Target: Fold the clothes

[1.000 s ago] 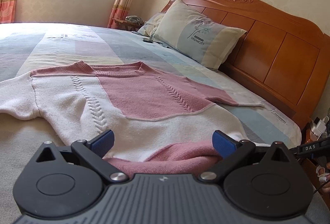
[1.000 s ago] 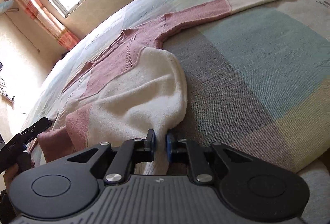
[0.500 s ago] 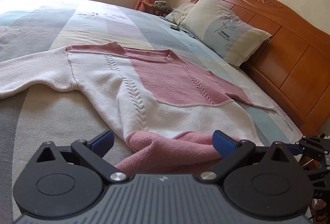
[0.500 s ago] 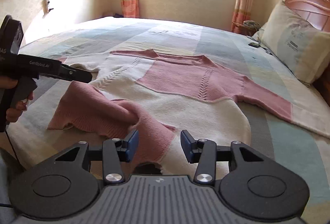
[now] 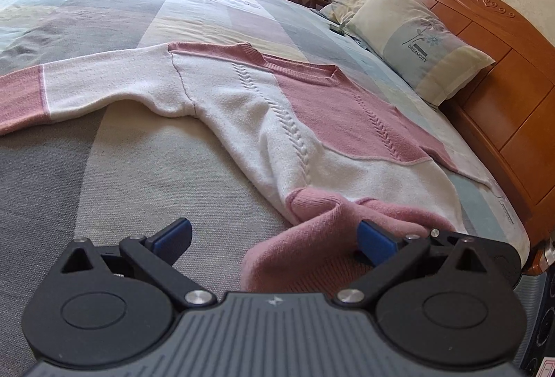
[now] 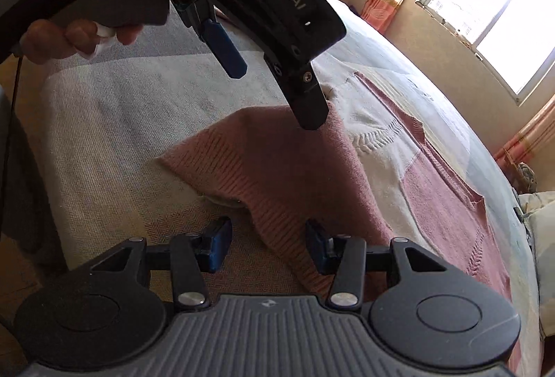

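1. Pink-and-cream knit sweater [image 5: 270, 120], spread front-up across the patchwork bedspread [image 5: 131, 176]; pink hem band bunched and folded up at the end nearest both claws.
2. Left gripper [image 5: 274, 238], left wrist view: jaws wide apart; hem fold lying ahead of and against the right-hand blue pad, not pinched; bare bedspread ahead of the left-hand pad.
3. Right gripper [image 6: 269, 247], right wrist view: jaws parted, having just been opening; point of the pink hem lying between the pads, touching neither firmly.
4. Left wrist view only: one full sleeve with pink cuff stretched away to the left of the claw; pillow [image 5: 419, 47] and wooden headboard [image 5: 503, 92] far ahead to the right.
5. Right wrist view only: left gripper's black body above and ahead of the right claw, a blue finger hanging over the bedspread; hand [image 6: 79, 30] wrapped around its handle at upper left; window [image 6: 499, 6] with orange curtains far ahead to the right.
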A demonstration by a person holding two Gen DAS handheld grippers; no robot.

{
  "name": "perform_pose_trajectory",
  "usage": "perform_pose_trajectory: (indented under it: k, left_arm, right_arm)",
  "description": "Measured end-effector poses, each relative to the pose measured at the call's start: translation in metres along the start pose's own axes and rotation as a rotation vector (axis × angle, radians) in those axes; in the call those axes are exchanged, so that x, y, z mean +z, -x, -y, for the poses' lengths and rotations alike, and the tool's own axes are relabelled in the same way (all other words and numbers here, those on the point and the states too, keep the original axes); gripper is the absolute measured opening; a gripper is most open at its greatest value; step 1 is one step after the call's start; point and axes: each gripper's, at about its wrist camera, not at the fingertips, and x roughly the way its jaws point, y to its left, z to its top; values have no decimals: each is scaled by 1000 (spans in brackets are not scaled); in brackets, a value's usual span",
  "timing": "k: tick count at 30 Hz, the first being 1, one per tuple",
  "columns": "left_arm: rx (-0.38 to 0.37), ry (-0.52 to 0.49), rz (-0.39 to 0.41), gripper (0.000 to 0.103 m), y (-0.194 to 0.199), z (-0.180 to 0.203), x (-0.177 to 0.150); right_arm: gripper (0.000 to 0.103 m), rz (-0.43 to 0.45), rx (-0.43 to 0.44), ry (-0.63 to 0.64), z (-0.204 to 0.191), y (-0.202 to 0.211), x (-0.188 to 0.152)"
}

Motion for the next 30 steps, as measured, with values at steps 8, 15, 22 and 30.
perform_pose_trajectory:
  k: [8, 15, 22, 30]
  left_arm:
    - [14, 25, 20, 101, 2, -6, 4]
    - [0, 129, 69, 101, 12, -25, 7]
    - [-53, 194, 75, 101, 11, -33, 5]
    - [-118, 227, 38, 101, -5, -30, 0]
  right_arm:
    - [8, -22, 12, 30, 6, -6, 9]
    - [8, 62, 112, -181, 47, 53, 18]
    - [10, 87, 388, -405, 79, 92, 25]
    - [54, -9, 318, -419, 50, 90, -9]
